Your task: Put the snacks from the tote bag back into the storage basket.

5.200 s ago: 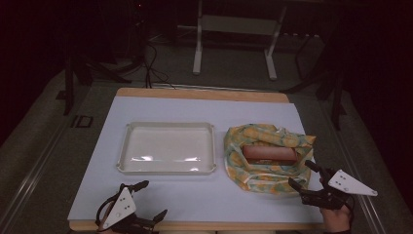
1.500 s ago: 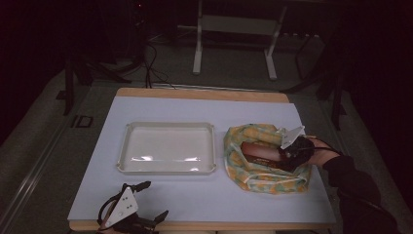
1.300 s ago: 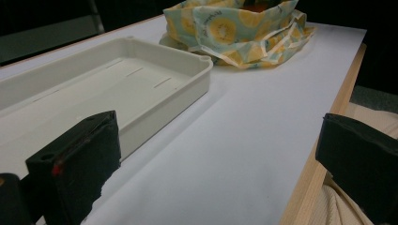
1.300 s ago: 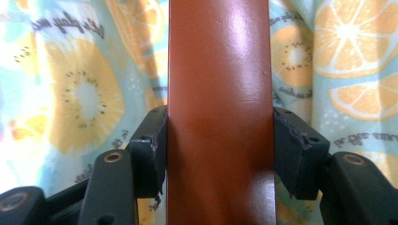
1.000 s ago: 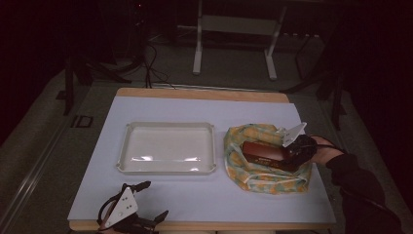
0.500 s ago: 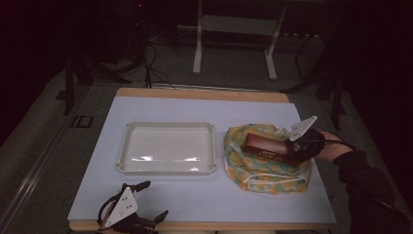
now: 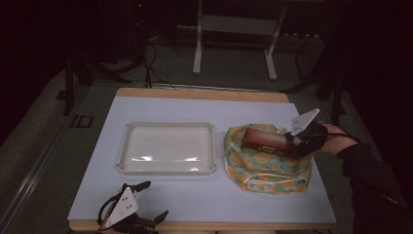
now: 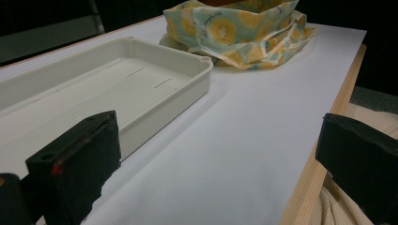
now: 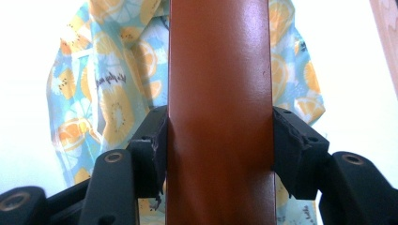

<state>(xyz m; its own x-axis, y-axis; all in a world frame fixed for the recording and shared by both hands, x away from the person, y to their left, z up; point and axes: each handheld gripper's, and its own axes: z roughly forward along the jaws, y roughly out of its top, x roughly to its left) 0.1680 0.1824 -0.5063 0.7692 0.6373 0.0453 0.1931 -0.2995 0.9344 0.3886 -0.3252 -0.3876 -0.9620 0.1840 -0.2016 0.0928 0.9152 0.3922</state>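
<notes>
Table: white-topped table (image 7: 204,195) with a wooden edge, carrying everything else.
Tray: shallow white plastic tray (image 7: 168,148), nothing in it, just beside the cloth on the left.
Cloth: soft citrus-print fabric bag (image 7: 265,163), slumped in loose folds; limp, likely to drag or snag if the box brushes it.
Box: long red-brown box (image 7: 265,140), lifted at an angle just above the cloth, one end pointing toward the tray. Faces look smooth, glossy and stiff, so probably light but slippery; no dents where the pads press.
Hold point: across the two narrow long sides near the right end, as now; a grip nearer the middle would likely tip less.
Right gripper: right gripper (image 9: 218,136) is clamped on the box, one pad on each side.
Left gripper: left gripper (image 8: 213,154) rests at the near table edge, jaws wide apart, holding nothing.
</notes>
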